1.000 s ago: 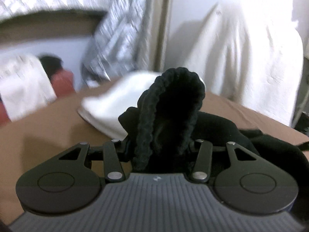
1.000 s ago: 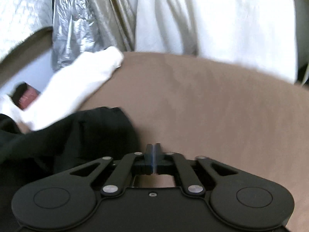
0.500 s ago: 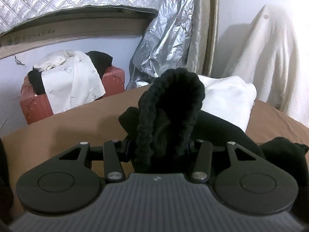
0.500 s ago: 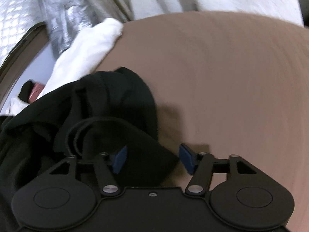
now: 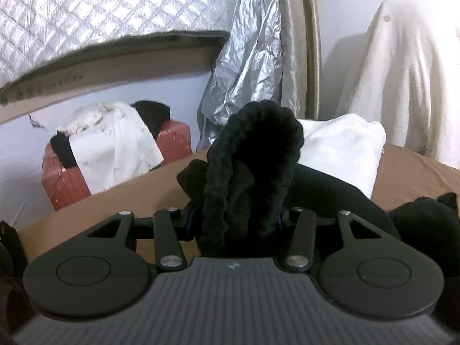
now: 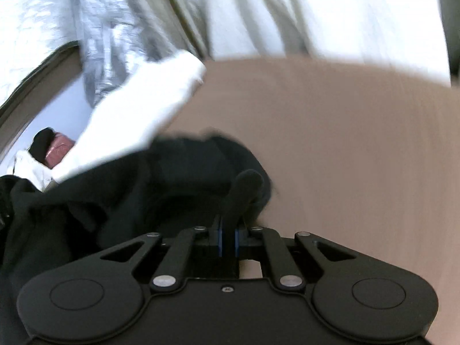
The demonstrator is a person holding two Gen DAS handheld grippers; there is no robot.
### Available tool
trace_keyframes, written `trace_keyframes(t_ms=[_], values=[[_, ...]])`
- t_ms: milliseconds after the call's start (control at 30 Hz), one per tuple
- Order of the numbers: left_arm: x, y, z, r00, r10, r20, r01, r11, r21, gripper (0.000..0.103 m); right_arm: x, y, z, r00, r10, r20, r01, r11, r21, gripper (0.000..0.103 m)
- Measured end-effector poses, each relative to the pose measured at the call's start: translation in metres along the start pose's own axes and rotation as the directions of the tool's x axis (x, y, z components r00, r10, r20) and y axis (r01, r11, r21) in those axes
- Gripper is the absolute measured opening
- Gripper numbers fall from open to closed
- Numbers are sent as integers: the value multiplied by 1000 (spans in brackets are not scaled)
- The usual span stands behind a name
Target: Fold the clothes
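Observation:
A black garment (image 5: 330, 192) lies bunched on the brown table (image 5: 115, 201). My left gripper (image 5: 235, 221) is shut on a thick ribbed black fold (image 5: 253, 155) of it, which stands up between the fingers. In the right wrist view the same black garment (image 6: 172, 178) spreads to the left, and my right gripper (image 6: 228, 238) is shut on a thin black edge (image 6: 244, 184) of it, just above the brown table (image 6: 359, 143).
A folded white cloth (image 5: 339, 149) lies on the table behind the black garment; it also shows in the right wrist view (image 6: 143, 109). A red suitcase (image 5: 69, 178) draped with clothes stands beyond the table edge. A white-covered shape (image 5: 408, 80) stands at the back right.
My right gripper opened over the black garment half a second ago and has now closed on its edge. My left gripper kept its hold while its view swung left.

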State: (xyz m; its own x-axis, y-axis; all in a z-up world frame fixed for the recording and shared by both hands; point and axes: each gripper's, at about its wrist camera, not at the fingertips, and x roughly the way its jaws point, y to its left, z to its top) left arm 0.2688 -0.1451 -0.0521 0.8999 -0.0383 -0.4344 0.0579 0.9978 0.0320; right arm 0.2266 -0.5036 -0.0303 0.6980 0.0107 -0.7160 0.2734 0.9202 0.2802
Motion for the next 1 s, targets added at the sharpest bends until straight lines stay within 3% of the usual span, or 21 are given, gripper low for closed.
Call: trace_keyframes(t_ms=[133, 200, 300, 433, 600, 767, 867, 933, 967, 1000], values=[[-16, 12, 7, 997, -29, 71, 31, 999, -23, 47, -24, 13, 37, 982, -146, 123, 162, 978, -132, 8], [-28, 20, 11, 991, -36, 127, 41, 998, -41, 47, -36, 3, 53, 955, -230, 186, 263, 949, -175, 8], [-39, 32, 16, 983, -41, 179, 57, 995, -86, 47, -59, -34, 81, 899, -359, 253, 397, 910, -121, 7], [-37, 44, 20, 983, -94, 160, 120, 979, -164, 47, -99, -75, 95, 833, -462, 305, 492, 870, -26, 7], [-35, 33, 24, 979, -150, 139, 166, 980, -113, 47, -119, -113, 78, 811, -506, 294, 524, 851, 18, 7], [-43, 18, 62, 937, -304, 173, 319, 946, -65, 45, -135, -140, 80, 756, -578, 305, 605, 796, 8, 7], [-33, 0, 104, 921, -332, 205, 349, 936, -48, 45, -148, -156, 99, 712, -612, 345, 639, 768, 45, 7], [-22, -19, 137, 898, -366, 244, 377, 926, 2, 45, -160, -165, 114, 676, -626, 389, 646, 757, 95, 7], [-14, -29, 152, 882, -393, 261, 401, 916, 28, 48, -165, -170, 122, 648, -637, 417, 654, 746, 123, 7], [0, -39, 163, 873, -416, 256, 416, 908, 55, 53, -168, -173, 129, 607, -658, 446, 676, 722, 147, 7]])
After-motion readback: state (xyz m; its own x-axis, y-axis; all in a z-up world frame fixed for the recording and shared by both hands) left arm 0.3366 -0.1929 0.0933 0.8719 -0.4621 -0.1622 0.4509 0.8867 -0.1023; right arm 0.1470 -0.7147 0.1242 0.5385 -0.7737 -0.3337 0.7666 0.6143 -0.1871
